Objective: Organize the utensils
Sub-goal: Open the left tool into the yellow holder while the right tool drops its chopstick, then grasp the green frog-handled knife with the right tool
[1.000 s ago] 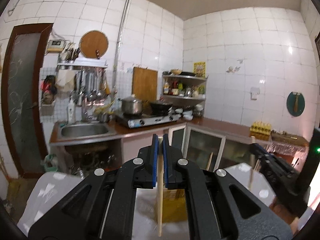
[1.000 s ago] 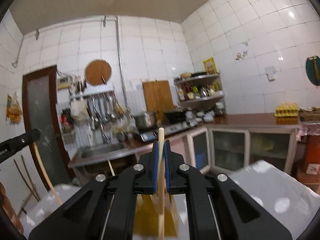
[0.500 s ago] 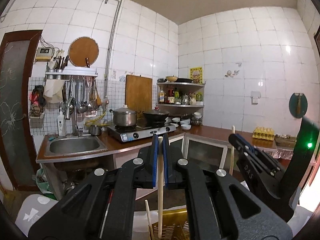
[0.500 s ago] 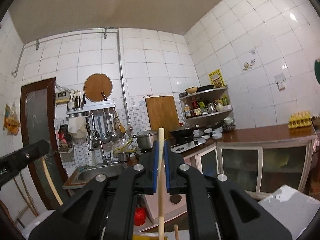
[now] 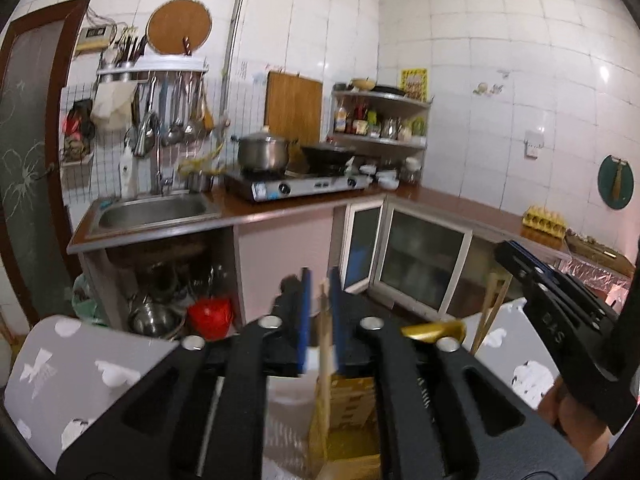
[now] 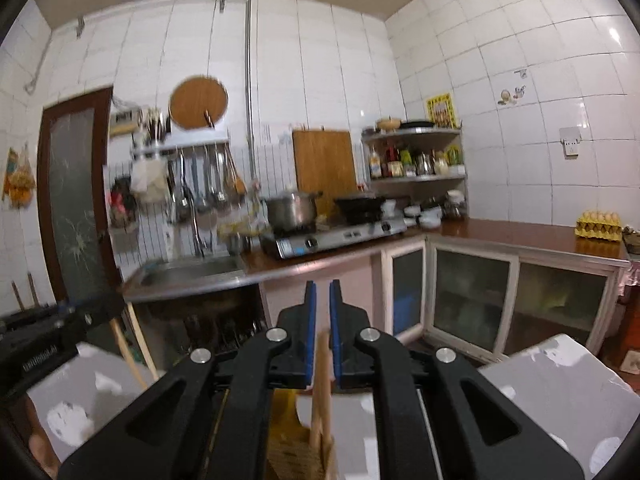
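Over the yellow holder (image 5: 352, 408): we hang both grippers.
Left gripper (image 5: 319, 312): fingers slightly spread around a chopstick (image 5: 325, 356), releasing it.
Right gripper (image 6: 322, 320): likewise, chopstick (image 6: 322, 384) dropping.

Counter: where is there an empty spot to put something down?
The brown counter is bare between the white bowls and the egg tray. Next to the sink it is crowded: the stove takes up most of it.

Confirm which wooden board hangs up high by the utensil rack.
The round board, hung on the tile above the rack shelf. The rectangular board stands lower, against the wall behind the stove.
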`<state>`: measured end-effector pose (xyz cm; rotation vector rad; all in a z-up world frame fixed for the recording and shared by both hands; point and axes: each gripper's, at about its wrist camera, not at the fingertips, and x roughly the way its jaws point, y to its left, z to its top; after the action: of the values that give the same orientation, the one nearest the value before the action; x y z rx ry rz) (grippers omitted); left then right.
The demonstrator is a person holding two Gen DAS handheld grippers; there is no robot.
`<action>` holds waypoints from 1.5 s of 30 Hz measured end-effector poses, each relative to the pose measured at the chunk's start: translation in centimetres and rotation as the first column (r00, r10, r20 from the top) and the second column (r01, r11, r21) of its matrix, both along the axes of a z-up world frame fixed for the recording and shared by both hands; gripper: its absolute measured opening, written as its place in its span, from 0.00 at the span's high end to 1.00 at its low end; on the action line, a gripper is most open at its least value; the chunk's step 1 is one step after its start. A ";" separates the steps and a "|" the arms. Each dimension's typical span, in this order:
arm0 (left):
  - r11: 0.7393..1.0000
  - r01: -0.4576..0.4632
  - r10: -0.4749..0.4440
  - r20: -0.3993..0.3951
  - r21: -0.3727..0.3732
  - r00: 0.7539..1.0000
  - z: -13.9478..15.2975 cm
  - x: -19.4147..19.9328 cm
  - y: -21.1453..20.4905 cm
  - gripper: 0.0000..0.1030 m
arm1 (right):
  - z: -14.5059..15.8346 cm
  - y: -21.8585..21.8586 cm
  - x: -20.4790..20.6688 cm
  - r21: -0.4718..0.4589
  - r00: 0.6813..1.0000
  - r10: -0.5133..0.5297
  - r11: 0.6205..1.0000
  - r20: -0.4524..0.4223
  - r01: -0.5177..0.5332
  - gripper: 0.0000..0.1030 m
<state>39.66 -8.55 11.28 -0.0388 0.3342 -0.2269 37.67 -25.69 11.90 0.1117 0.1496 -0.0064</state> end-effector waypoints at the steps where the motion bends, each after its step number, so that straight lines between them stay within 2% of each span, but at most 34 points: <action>1: 1.000 -0.010 0.010 -0.005 0.003 1.000 0.1 -0.3 0.3 0.64 | -0.2 0.0 0.0 -0.006 0.999 0.000 1.000 -0.033 0.000 0.89; 4: 0.999 -0.038 0.038 0.006 0.010 0.999 1.2 -1.8 1.5 0.44 | -0.5 -0.6 -0.8 -0.008 0.995 -0.015 1.000 -0.094 0.014 0.52; 5: 0.999 -0.045 0.045 0.007 0.012 0.999 1.5 -2.3 1.8 0.41 | -0.4 -0.7 -1.7 -0.017 0.995 -0.024 1.000 -0.099 0.023 0.51; 10: 0.995 -0.104 0.104 0.021 -0.008 0.994 4.2 -6.4 4.9 0.11 | 0.5 -1.3 -5.6 -0.026 0.989 -0.047 0.999 -0.144 0.044 0.46; 12: 0.993 -0.117 0.118 0.025 -0.019 0.993 4.8 -8.0 6.0 0.05 | 0.7 -1.3 -7.5 -0.036 0.984 -0.061 0.998 -0.166 0.056 0.43; 15: 0.991 -0.129 0.130 0.017 -0.025 0.991 5.0 -10.4 7.4 0.05 | 0.3 -1.1 -10.1 -0.054 0.974 -0.069 0.997 -0.216 0.059 0.43; 19: 0.991 -0.135 0.135 -0.028 -0.016 0.991 3.5 -12.6 8.7 0.05 | -1.8 -1.0 -12.8 -0.056 0.952 -0.078 0.996 -0.297 0.064 0.43; 25: 0.990 -0.139 0.141 -0.153 0.024 0.978 -2.0 -14.3 9.2 0.05 | -7.3 -0.2 -15.6 -0.018 0.905 -0.070 0.997 -0.420 0.068 0.43; 30: 0.990 -0.131 0.139 -0.274 0.046 0.952 -7.4 -14.9 9.3 0.05 | -11.6 1.0 -17.1 0.006 0.868 -0.058 0.997 -0.493 0.070 0.43; 34: 0.989 -0.128 0.146 -0.316 0.077 0.937 -9.9 -15.1 9.3 0.05 | -14.0 1.8 -17.5 0.013 0.844 -0.056 0.997 -0.534 0.074 0.43; 40: 0.986 -0.125 0.156 -0.359 0.108 0.920 -12.6 -15.1 9.5 0.05 | -14.8 3.4 -17.1 0.004 0.825 -0.051 0.998 -0.563 0.065 0.43; 45: 0.989 -0.120 0.145 -0.395 0.087 0.907 -13.6 -15.0 9.8 0.05 | -15.0 4.7 -16.7 0.008 0.807 -0.039 0.999 -0.590 0.054 0.43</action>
<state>24.64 1.23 -2.28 -0.0483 0.7458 -0.0706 21.02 -20.99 -3.07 0.1356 0.7765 -0.0896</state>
